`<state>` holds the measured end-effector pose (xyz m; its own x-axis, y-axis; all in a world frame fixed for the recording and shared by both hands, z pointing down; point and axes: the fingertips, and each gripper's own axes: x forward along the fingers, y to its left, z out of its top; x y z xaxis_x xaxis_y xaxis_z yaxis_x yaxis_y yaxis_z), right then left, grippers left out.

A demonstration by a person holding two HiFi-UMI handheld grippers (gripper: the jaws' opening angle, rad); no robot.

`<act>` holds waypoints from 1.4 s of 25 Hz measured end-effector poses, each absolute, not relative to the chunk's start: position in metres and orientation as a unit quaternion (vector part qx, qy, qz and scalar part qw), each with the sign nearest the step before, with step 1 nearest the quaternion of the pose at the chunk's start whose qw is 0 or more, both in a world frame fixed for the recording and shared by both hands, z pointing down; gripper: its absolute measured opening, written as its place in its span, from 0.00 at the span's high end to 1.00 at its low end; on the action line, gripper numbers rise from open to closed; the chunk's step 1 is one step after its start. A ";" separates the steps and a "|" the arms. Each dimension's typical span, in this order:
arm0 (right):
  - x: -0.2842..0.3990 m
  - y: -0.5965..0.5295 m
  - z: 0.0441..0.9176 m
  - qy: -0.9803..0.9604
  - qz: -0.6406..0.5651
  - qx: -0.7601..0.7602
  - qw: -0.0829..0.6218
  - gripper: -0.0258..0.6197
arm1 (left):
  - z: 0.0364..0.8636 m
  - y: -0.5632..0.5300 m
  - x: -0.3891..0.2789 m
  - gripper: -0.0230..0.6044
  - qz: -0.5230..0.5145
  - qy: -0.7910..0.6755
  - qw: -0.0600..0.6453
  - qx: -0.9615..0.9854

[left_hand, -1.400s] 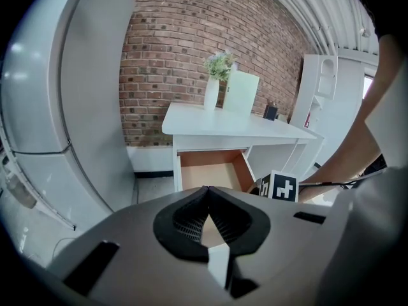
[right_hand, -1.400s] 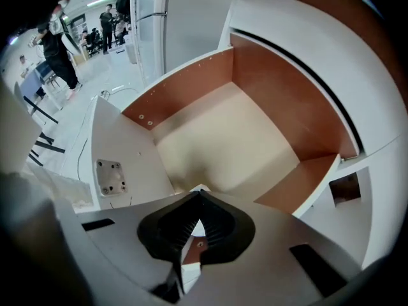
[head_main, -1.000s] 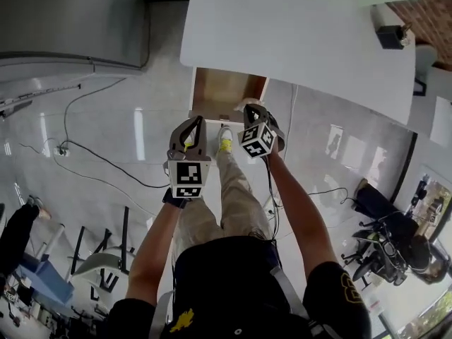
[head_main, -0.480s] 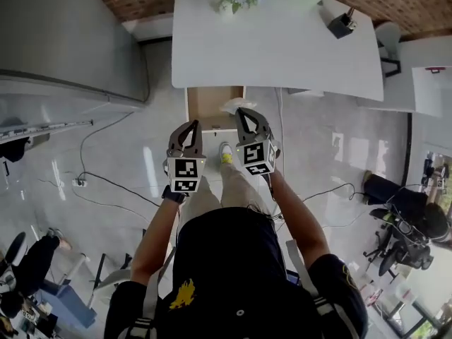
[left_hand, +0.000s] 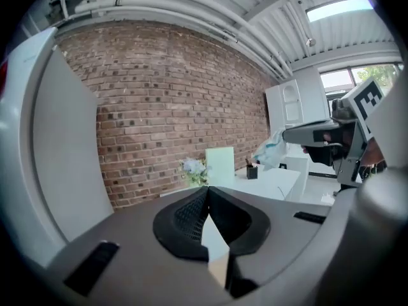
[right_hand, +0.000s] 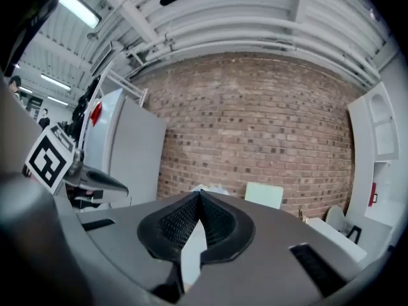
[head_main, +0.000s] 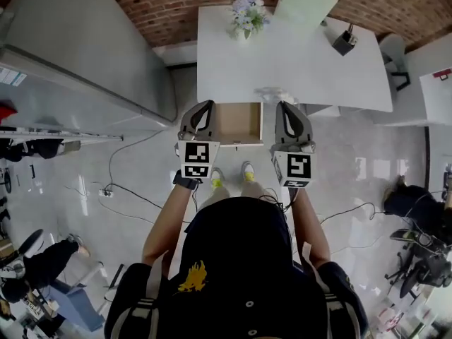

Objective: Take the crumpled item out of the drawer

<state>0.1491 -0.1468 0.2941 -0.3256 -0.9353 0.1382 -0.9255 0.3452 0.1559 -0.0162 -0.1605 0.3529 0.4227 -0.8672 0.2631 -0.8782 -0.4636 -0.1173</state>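
Both grippers are up at table height, lifted away from the drawer (head_main: 236, 122) since a second ago. Right gripper (head_main: 284, 108): jaws clamped on the wad (head_main: 270, 94), which pokes past the tips, seen against the table (head_main: 304, 62) edge. Left gripper (head_main: 203, 109): closed, empty. The wad is clear of the open drawer, so the extraction looks done.

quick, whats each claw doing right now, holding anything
Left claw: closed, nothing in it.
Right claw: closed on the crumpled item.
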 end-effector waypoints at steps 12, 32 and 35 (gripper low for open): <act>0.162 -0.137 0.175 -0.796 -0.087 0.599 -0.006 0.92 | 0.260 -0.174 -0.007 0.93 0.094 -0.508 -0.057 0.854; 0.149 -0.128 0.167 -0.813 -0.112 0.571 0.009 0.92 | 0.235 -0.173 0.011 0.93 0.071 -0.501 -0.077 0.859; 0.147 -0.127 0.168 -0.815 -0.115 0.567 0.018 0.92 | 0.234 -0.173 0.013 0.93 0.071 -0.499 -0.080 0.860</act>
<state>0.1470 -0.1272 0.1675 -0.3559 -0.9289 -0.1021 -0.9208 0.3299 0.2078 0.0133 -0.1726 0.2337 0.4909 -0.8702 0.0426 -0.8472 -0.4882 -0.2096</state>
